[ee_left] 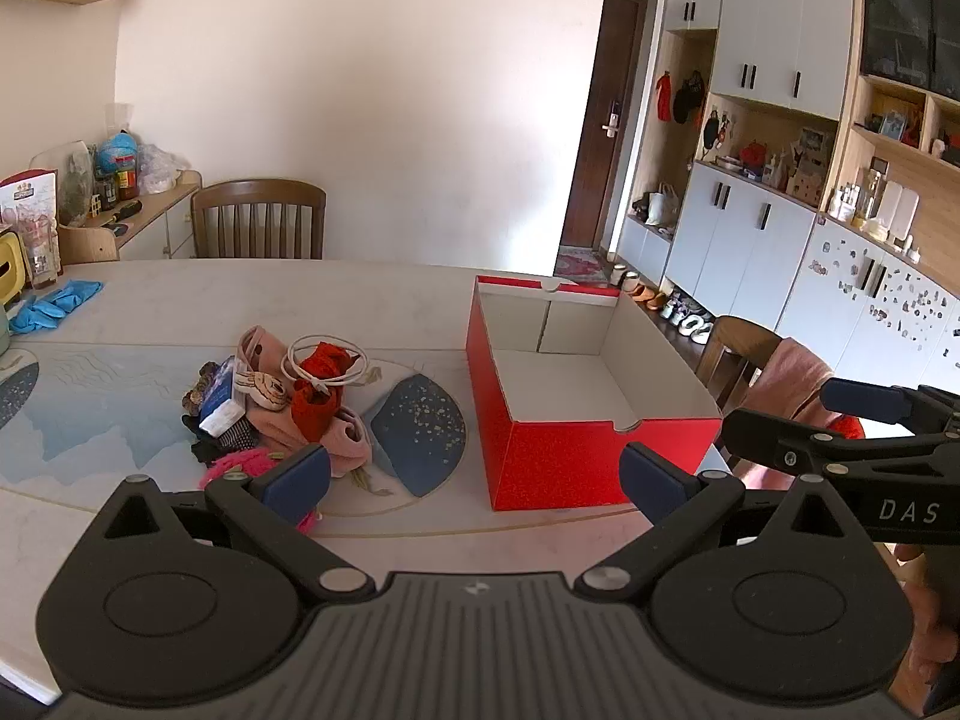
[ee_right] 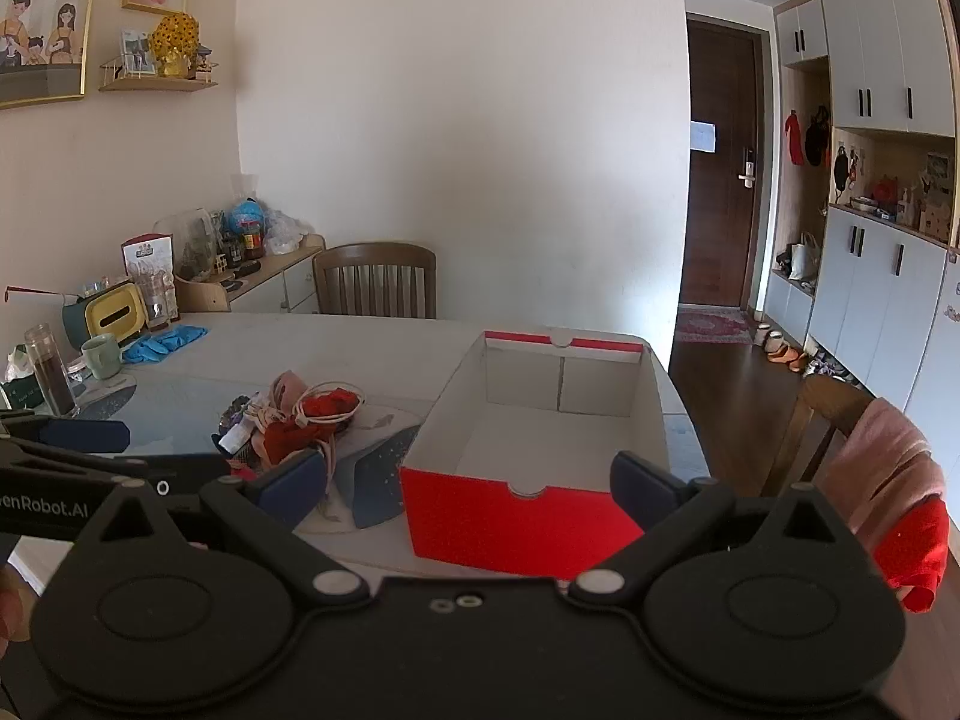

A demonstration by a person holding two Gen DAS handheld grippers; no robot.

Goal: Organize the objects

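Both sets of tongs stand wide apart with nothing between them: the left gripper (ee_left: 474, 474) hangs over the near table edge with the heap of small things (ee_left: 282, 408) just beyond its left finger, and the right gripper (ee_right: 468, 483) faces the red box (ee_right: 540, 450). The box, open and white inside, sits on the table (ee_left: 180, 300) just right of the heap. Blue gloves (ee_left: 54, 303) lie well off to the left, a wooden chair (ee_left: 258, 219) stands behind, and nothing blocks the way from heap to box.

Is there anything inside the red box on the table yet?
No, the red box shows only its bare white floor and walls, and the pile of clothes lies beside it.
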